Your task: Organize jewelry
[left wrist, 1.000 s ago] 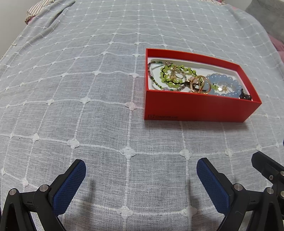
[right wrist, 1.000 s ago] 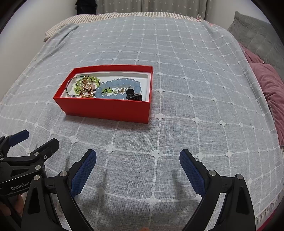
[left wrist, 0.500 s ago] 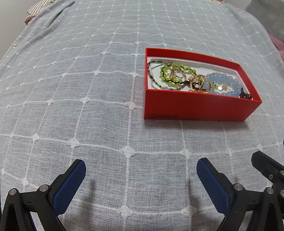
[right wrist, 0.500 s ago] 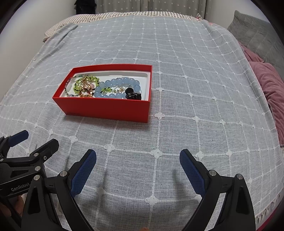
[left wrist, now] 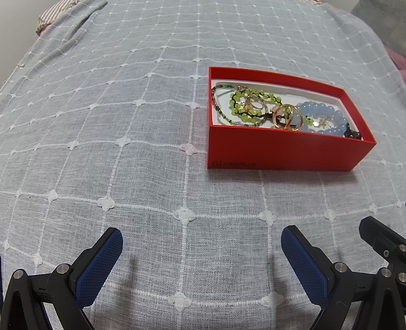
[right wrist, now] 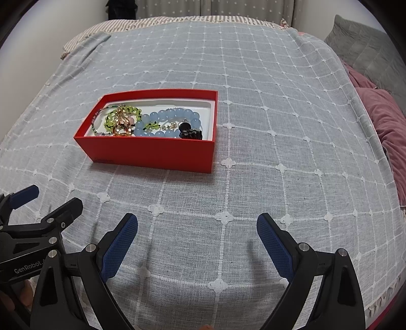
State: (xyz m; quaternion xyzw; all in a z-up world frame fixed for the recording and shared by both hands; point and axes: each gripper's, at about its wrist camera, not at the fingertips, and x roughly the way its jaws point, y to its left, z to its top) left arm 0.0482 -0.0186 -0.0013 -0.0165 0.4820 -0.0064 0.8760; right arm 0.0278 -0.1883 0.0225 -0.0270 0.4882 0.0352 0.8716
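Note:
A red box (left wrist: pixel 279 152) sits on the bed and also shows in the right wrist view (right wrist: pixel 152 152). It holds a green bead bracelet (left wrist: pixel 243 101), gold rings (left wrist: pixel 288 116), a pale blue bead bracelet (left wrist: pixel 327 119) and a small black piece (right wrist: pixel 190 132). My left gripper (left wrist: pixel 201 241) is open and empty, low over the cloth, well short of the box. My right gripper (right wrist: pixel 198 231) is open and empty, also short of the box. The left gripper (right wrist: pixel 35 203) shows at the right wrist view's left edge.
A grey-blue grid-patterned bedspread (right wrist: pixel 279 127) covers the bed. A pink blanket (right wrist: pixel 385 121) and a grey pillow (right wrist: pixel 362 53) lie at the right. A striped sheet (right wrist: pixel 177 21) shows at the far end. The bed's near right edge (right wrist: pixel 380 299) drops off.
Almost nothing: the box sits very slightly lower in the left wrist view and slightly higher in the right wrist view. Both grippers stay open.

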